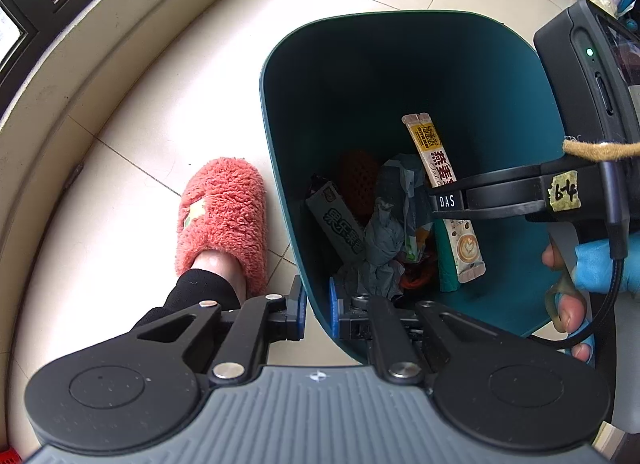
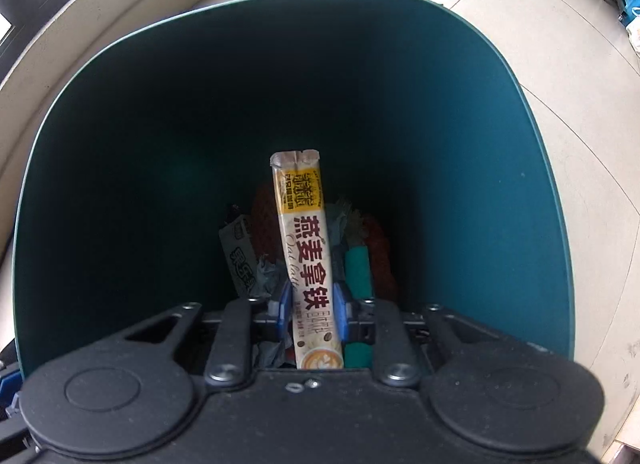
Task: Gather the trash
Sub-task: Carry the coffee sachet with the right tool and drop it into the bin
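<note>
Two grippers work at the teal bin [image 2: 500,184] on the floor: my left gripper [image 1: 318,314] has its fingers clenched on the bin's near wall, my right gripper [image 2: 311,314] hangs inside it, fingers grasping the oat-latte sachet [image 2: 306,248] above other wrappers [image 1: 340,224].

Both wrist cameras look steeply down into the same dark teal plastic bin [image 1: 460,76] [image 2: 500,184], the left from its near rim with tiled floor [image 1: 140,136] alongside, the right from close above its opening, both showing the litter inside.
</note>
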Demonstrator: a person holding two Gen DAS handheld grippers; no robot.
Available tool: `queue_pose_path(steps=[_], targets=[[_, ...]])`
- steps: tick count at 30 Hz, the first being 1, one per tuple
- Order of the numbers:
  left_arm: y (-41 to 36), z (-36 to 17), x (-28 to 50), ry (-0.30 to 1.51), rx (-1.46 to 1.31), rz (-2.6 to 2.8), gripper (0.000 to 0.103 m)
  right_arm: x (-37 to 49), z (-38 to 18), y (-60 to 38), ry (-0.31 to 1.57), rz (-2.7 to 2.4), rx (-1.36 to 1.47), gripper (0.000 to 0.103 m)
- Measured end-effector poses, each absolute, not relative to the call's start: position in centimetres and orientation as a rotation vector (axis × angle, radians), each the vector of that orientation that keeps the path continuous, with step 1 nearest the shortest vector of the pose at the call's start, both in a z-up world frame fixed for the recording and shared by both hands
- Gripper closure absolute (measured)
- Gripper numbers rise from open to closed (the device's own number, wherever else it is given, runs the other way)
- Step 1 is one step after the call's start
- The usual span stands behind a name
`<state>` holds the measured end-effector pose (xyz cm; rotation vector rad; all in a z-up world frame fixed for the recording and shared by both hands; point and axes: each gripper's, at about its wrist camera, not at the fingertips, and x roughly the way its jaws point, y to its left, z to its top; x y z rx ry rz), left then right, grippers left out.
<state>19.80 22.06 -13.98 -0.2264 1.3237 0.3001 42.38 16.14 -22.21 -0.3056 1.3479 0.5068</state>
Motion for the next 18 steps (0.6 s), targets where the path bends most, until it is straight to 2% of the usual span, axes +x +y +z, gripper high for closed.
queue_pose_path(steps=[2,7,12,18], targets=[[22.0,-14.0,19.8,1.322,-0.222,0.3,0.092,42.4,-22.4,16.5,1.351,0.51,-0.286,0.076],[21.8,-14.0,19.6,1.318,-0.215,0.306,0.092,41.7,-22.3,14.8,1.33,0.533,-0.224,0.074],[21.2,-13.4,19.0,1.283,-0.19,0.32,0.091,40.0,-20.6,12.7,1.253,0.594,-0.175,0.063],[20.6,-11.8,17.2,1.217,-0.171,0.328,0.09,36.8,-17.7,9.7,1.134,0.651,-0.11,0.054]])
